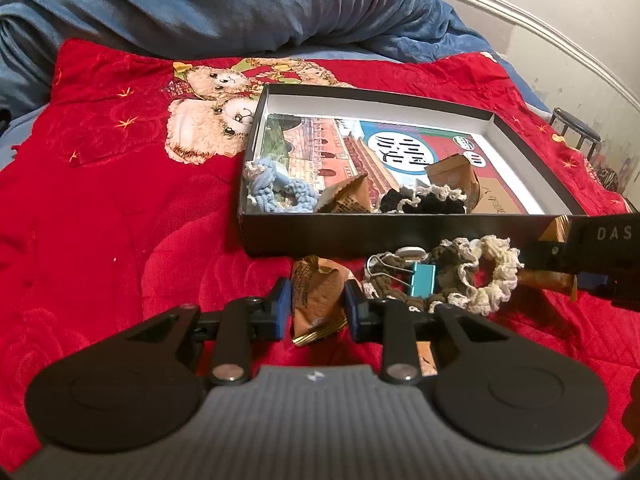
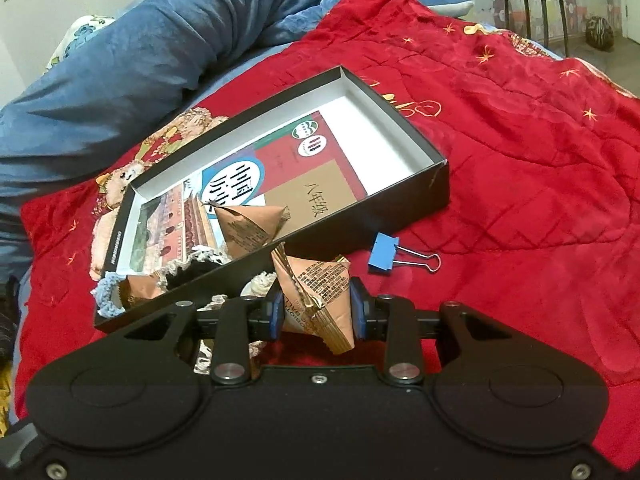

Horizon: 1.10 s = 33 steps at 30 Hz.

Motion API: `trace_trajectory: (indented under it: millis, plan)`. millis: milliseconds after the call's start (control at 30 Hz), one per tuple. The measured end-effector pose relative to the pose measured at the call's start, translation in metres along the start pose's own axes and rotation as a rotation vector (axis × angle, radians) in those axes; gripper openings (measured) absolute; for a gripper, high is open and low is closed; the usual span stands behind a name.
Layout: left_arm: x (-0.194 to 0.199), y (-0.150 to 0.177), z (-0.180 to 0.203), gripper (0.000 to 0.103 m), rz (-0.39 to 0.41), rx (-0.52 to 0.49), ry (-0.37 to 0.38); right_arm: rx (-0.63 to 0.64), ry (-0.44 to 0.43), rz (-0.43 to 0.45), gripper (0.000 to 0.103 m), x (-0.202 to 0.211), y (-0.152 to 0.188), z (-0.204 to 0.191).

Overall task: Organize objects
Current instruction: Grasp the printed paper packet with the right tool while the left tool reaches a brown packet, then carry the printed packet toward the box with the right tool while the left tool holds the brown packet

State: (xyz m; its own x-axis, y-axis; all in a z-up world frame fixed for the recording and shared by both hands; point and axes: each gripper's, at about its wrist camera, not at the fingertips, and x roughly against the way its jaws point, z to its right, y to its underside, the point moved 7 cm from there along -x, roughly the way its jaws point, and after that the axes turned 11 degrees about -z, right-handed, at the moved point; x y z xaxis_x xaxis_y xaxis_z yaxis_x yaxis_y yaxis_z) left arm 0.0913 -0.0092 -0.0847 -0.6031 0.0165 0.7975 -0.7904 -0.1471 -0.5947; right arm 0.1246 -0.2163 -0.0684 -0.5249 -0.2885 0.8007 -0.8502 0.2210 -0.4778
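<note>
A black box [image 1: 400, 236] [image 2: 404, 196] lies on the red quilt. It holds a book, a blue scrunchie [image 1: 276, 188], a black scrunchie [image 1: 424, 200] and two brown packets [image 1: 348, 196] [image 2: 244, 228]. My left gripper [image 1: 316, 308] is shut on a brown packet [image 1: 316, 300] in front of the box. My right gripper [image 2: 316, 312] is shut on another brown packet [image 2: 316, 292] beside the box's near wall; it also shows at the right edge of the left wrist view [image 1: 560, 276].
In front of the box lie a brown-and-cream scrunchie [image 1: 472, 276], a teal binder clip [image 1: 420, 284] and a white clip [image 1: 412, 252]. A blue binder clip [image 2: 386, 258] lies right of the box. A blue duvet [image 1: 200, 0] is bunched behind. A stool [image 2: 534, 8] stands far right.
</note>
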Motion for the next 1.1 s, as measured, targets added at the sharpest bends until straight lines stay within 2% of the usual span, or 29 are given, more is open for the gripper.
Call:
trace_trajectory:
  millis: [300,667,1100]
  plan:
    - [0.001,0.000,-0.001,0.032,0.020,0.009,-0.002,0.011,0.020,0.012,0.031,0.003,0.005,-0.002]
    - [0.005,0.000,-0.003,0.031,0.045,0.032,0.006,-0.082,-0.059,0.020,0.031,0.015,-0.002,0.011]
    - [0.008,-0.001,-0.001,0.029,0.058,0.030,0.005,-0.094,-0.119,0.057,0.031,0.029,-0.010,0.005]
